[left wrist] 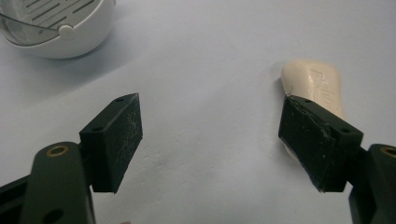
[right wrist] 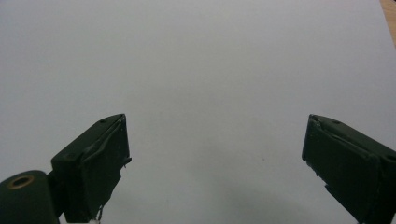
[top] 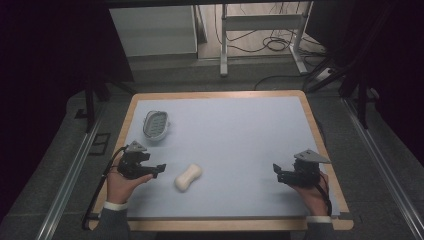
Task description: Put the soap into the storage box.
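Note:
A cream bar of soap (top: 188, 177) lies on the pale blue mat, near the front left of the table. A white soap dish (top: 155, 124) with a slotted insert sits farther back on the left. My left gripper (top: 159, 168) is open just left of the soap, with nothing between its jaws. In the left gripper view the soap (left wrist: 318, 86) lies partly behind the right jaw, and the soap dish (left wrist: 58, 25) is at the upper left. My right gripper (top: 276, 171) is open over bare mat at the front right, with its jaws wide apart in the right gripper view (right wrist: 217, 158).
The blue mat (top: 235, 135) covers a wooden table (top: 215, 94) with a narrow rim. Beyond the far edge stand a white desk frame (top: 260, 30) and loose cables on the floor. Dark curtains hang at both sides.

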`<action>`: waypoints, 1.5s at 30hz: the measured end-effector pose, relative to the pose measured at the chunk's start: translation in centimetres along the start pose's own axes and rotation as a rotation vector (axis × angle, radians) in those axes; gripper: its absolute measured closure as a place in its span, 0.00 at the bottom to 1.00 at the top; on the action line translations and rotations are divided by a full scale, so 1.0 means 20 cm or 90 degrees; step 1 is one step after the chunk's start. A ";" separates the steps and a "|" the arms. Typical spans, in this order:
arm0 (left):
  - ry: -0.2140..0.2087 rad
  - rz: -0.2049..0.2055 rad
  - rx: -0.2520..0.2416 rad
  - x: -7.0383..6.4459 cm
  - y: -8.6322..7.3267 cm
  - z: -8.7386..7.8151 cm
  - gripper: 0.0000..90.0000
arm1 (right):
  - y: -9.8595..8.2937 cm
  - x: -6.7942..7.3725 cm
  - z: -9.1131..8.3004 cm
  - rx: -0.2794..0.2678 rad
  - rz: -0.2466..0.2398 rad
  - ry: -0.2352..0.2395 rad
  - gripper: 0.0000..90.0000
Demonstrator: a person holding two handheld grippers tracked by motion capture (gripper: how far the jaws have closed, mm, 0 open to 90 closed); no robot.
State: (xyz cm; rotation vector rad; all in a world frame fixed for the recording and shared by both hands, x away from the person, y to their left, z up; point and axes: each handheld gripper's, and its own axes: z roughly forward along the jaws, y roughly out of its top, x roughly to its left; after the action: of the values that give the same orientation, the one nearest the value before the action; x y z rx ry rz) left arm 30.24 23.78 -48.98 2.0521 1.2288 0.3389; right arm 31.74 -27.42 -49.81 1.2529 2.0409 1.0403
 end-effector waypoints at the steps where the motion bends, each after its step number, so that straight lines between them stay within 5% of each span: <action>1: 0.002 -0.001 0.001 0.00 0.00 0.00 0.24 | 0.00 -0.01 0.00 -0.001 -0.001 0.001 0.08; 14: 0.021 0.009 0.026 -0.04 -0.01 0.03 0.24 | -0.03 -0.08 -0.03 0.008 -0.003 0.000 0.09; 26: 0.025 0.017 0.021 -0.07 0.01 0.02 0.25 | -0.03 -0.05 -0.05 0.016 -0.015 -0.009 0.10; 45: 0.034 0.055 0.046 -0.16 0.16 -0.04 0.25 | -0.08 -0.09 -0.11 0.008 0.006 -0.015 0.10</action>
State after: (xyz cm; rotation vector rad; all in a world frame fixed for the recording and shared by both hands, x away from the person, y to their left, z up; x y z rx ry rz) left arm 30.20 20.52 -45.82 2.1757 1.2028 0.3975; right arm 30.13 -30.14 -49.76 1.2758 2.0288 1.0150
